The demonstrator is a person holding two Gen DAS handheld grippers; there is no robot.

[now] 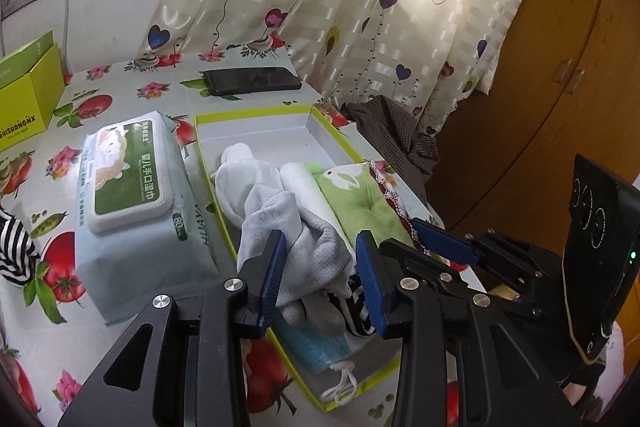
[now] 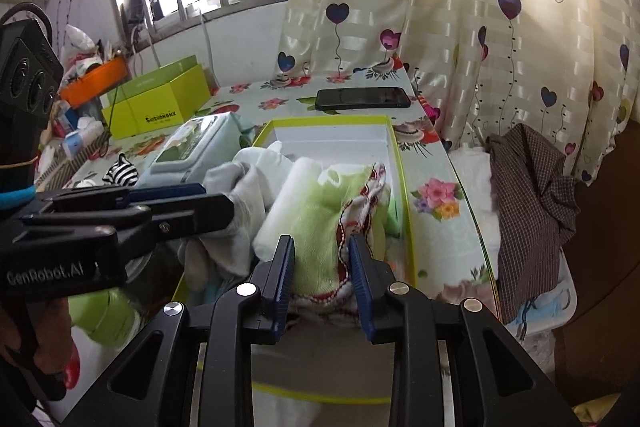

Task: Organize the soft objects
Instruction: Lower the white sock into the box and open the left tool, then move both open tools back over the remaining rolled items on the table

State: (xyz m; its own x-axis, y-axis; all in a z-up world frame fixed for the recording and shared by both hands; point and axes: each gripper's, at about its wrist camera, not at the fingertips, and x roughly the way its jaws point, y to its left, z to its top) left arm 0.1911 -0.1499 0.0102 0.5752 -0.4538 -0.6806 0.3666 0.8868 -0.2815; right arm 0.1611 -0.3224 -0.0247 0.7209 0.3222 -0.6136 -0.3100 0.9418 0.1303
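A shallow white box with a lime-green rim (image 1: 256, 115) (image 2: 332, 121) lies on the floral table and holds soft things: white and grey socks (image 1: 276, 211) (image 2: 236, 187), a green rabbit-print towel with red trim (image 1: 352, 195) (image 2: 320, 227), a blue face mask (image 1: 320, 347) and a striped sock (image 1: 356, 315). My left gripper (image 1: 320, 279) is open, its jaws either side of the grey sock. My right gripper (image 2: 322, 279) has its jaws around the green towel's near edge, touching the cloth.
A baby-wipes pack (image 1: 132, 195) (image 2: 188, 147) lies left of the box. A black phone (image 1: 252, 81) (image 2: 364, 98) lies behind it. A lime-green carton (image 1: 24, 95) (image 2: 160, 103) stands far left. A striped sock (image 1: 12, 247) (image 2: 120, 169) lies on the table. A checked cloth (image 2: 532, 219) hangs right.
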